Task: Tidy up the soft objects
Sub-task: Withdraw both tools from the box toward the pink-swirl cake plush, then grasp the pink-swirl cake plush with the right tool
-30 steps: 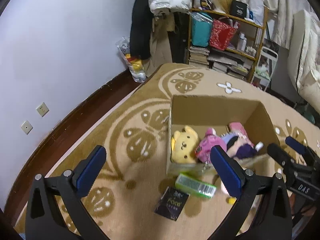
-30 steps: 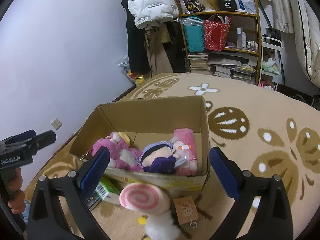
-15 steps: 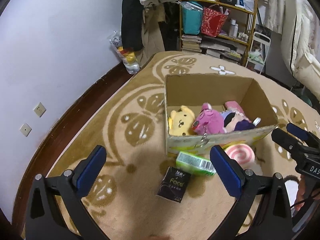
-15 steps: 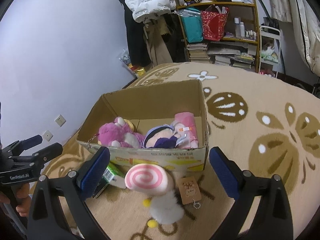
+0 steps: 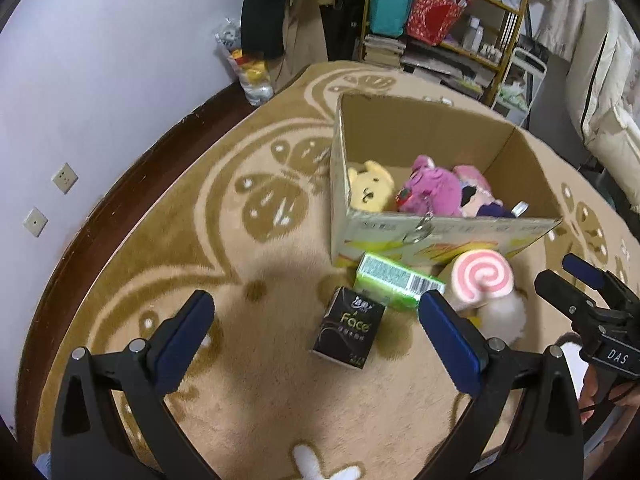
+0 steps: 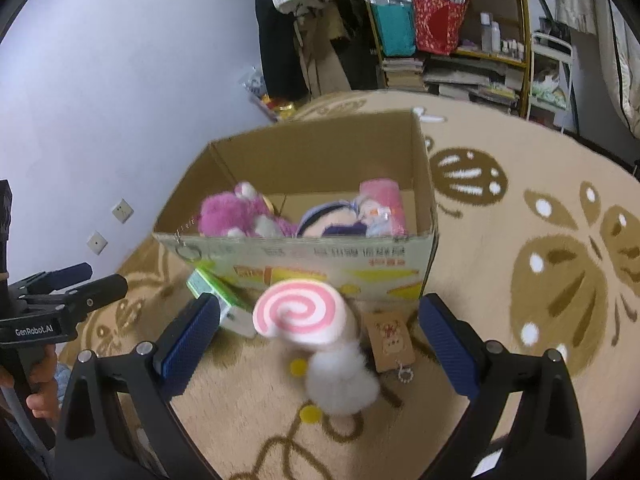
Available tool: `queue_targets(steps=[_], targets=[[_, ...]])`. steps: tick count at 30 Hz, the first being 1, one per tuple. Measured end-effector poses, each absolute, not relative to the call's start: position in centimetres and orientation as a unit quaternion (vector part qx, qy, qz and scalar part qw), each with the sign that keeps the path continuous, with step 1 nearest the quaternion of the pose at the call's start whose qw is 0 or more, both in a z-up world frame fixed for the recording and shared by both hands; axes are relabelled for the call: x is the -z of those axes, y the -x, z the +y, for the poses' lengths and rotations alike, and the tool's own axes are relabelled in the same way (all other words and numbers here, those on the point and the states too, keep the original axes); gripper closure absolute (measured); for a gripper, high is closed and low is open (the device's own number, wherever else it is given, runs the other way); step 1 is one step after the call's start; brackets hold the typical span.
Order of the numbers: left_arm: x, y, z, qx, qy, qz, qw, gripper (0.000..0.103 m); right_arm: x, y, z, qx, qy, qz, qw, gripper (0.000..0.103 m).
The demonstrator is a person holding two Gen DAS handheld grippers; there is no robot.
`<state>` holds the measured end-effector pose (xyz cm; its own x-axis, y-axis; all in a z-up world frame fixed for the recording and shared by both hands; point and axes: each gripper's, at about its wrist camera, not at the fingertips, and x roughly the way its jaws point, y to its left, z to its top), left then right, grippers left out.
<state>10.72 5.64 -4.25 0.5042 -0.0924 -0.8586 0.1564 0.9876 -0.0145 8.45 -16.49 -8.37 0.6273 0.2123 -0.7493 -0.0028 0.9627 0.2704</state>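
Note:
An open cardboard box (image 5: pixel 440 236) (image 6: pixel 304 260) on the rug holds a yellow plush (image 5: pixel 370 192), a pink plush (image 5: pixel 432 190) (image 6: pixel 236 216) and a purple-haired doll (image 6: pixel 332 226). In front of the box lies a white plush with a pink swirl head (image 5: pixel 482 280) (image 6: pixel 300 312). A green tissue pack (image 5: pixel 394 280) (image 6: pixel 218 290) and a black tissue pack (image 5: pixel 348 328) lie beside it. My left gripper (image 5: pixel 316 336) hovers open above the black pack. My right gripper (image 6: pixel 316 340) is open, its fingers on either side of the swirl plush without touching it.
A brown tag with a bead chain (image 6: pixel 390 340) lies right of the swirl plush. A cluttered shelf (image 6: pixel 448 32) and hanging clothes (image 5: pixel 260 8) stand beyond the rug. The wall (image 5: pixel 100 80) with sockets runs along the left. A hand (image 6: pixel 40 384) holds the other gripper's handle.
Both grippers have pulled back and tilted down, so the box sits farther off and the swirl plush and tissue packs have come into fuller view. Both stay open.

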Motion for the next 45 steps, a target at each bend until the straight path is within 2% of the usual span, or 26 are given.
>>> queue_targets(steps=[4, 12, 15, 17, 18, 27, 34, 43, 45], targets=[[5.6, -11.1, 4.9, 0.076, -0.050, 0.513, 0.853, 0.002, 9.5, -8.4, -16.4, -0.056, -0.123, 0.446, 0.885, 0.000], [8.2, -11.5, 3.2, 0.091, -0.085, 0.541, 0.832, 0.002, 12.0, -9.1, -15.6, -0.060, -0.106, 0.489, 0.864, 0.013], [9.2, -11.6, 3.0, 0.092, -0.089, 0.556, 0.821, 0.002, 12.9, -9.4, -15.1, -0.065, -0.093, 0.505, 0.855, 0.015], [9.8, -11.7, 2.8, 0.089, -0.099, 0.561, 0.817, 0.002, 13.6, -9.6, -14.7, -0.075, -0.087, 0.516, 0.849, 0.025], [10.0, -11.7, 2.6, 0.090, -0.103, 0.563, 0.815, 0.002, 13.8, -9.7, -14.6, -0.076, -0.085, 0.520, 0.847, 0.027], [12.5, -12.7, 1.7, 0.073, -0.127, 0.587, 0.796, 0.002, 15.3, -10.0, -15.3, -0.058, -0.096, 0.533, 0.839, 0.028], [13.6, -13.0, 1.6, 0.045, -0.145, 0.583, 0.798, 0.002, 15.9, -9.9, -15.4, -0.050, -0.087, 0.541, 0.835, 0.033], [14.9, -13.6, 1.8, 0.027, -0.163, 0.581, 0.797, 0.002, 16.5, -9.8, -15.8, -0.032, -0.077, 0.546, 0.834, 0.057], [15.2, -13.5, 1.4, 0.028, -0.180, 0.577, 0.796, 0.007, 16.4, -9.7, -15.9, -0.031, -0.077, 0.549, 0.832, 0.059]])
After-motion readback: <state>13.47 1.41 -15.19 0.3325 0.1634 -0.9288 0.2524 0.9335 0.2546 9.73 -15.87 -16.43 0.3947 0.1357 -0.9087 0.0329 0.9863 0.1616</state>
